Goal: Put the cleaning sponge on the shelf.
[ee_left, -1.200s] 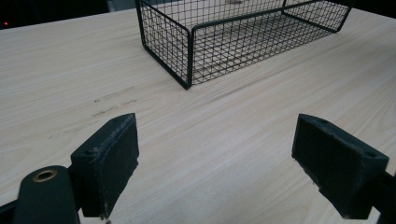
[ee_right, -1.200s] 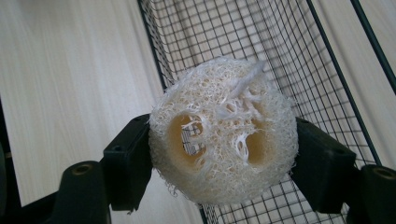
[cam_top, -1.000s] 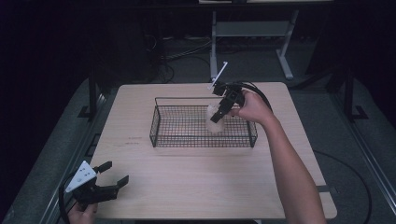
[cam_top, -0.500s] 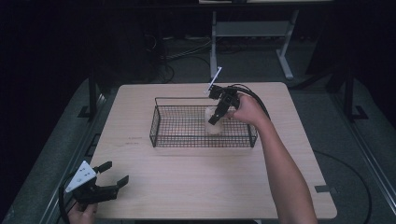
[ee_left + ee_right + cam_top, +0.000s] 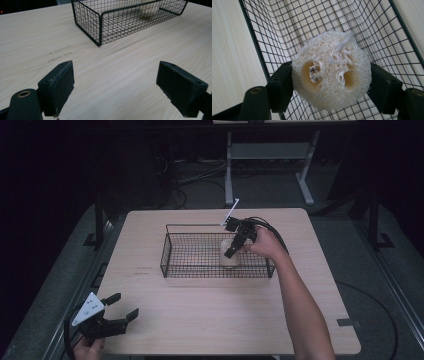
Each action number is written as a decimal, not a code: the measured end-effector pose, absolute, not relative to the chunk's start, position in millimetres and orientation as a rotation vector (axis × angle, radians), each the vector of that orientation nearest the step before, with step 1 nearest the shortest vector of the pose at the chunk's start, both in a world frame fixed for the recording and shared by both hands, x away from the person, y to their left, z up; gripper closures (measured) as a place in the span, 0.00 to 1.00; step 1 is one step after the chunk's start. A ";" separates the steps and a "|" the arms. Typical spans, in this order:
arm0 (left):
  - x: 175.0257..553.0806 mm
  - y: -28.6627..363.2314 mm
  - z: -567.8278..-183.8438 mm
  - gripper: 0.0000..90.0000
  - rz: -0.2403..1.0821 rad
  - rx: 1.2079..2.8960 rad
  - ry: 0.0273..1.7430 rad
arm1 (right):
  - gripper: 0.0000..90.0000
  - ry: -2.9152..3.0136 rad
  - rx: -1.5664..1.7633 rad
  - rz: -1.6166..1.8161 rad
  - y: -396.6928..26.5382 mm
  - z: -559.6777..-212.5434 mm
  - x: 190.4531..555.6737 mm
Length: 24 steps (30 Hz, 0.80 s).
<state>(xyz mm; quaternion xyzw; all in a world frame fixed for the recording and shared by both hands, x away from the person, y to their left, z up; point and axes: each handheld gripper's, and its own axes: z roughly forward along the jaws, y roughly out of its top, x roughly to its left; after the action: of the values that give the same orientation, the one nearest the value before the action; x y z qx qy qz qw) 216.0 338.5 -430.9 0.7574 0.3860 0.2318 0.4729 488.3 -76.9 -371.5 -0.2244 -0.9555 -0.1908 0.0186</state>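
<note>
The loofah [image 5: 332, 71] sits clamped between the right gripper's [image 5: 234, 246] jaws, a cut end with its holes facing the right gripper camera, so its long axis runs away from the lens and down into the basket [image 5: 172, 265]. In the high view it stands right of centre inside the basket. The left gripper [image 5: 111, 316], lower left, hangs spread wide over bare table [image 5: 210, 315], well apart.

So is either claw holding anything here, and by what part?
The right claw grips a loofah sponge by its round sides, one jaw on each, over the wire basket. The left claw is open above the table, holding nothing.
</note>
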 end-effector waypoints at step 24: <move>218.1 336.7 -431.3 0.16 0.563 1.857 0.948 | 0.29 -2.987 -0.677 -0.548 -67.3 -391.8 490.1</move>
<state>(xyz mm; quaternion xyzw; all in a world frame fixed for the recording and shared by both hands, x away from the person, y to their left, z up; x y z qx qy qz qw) 218.1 336.7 -431.3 0.7583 0.3871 0.2299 0.4715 490.1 -67.3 -391.8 -0.2176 -0.9599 -0.1760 0.0152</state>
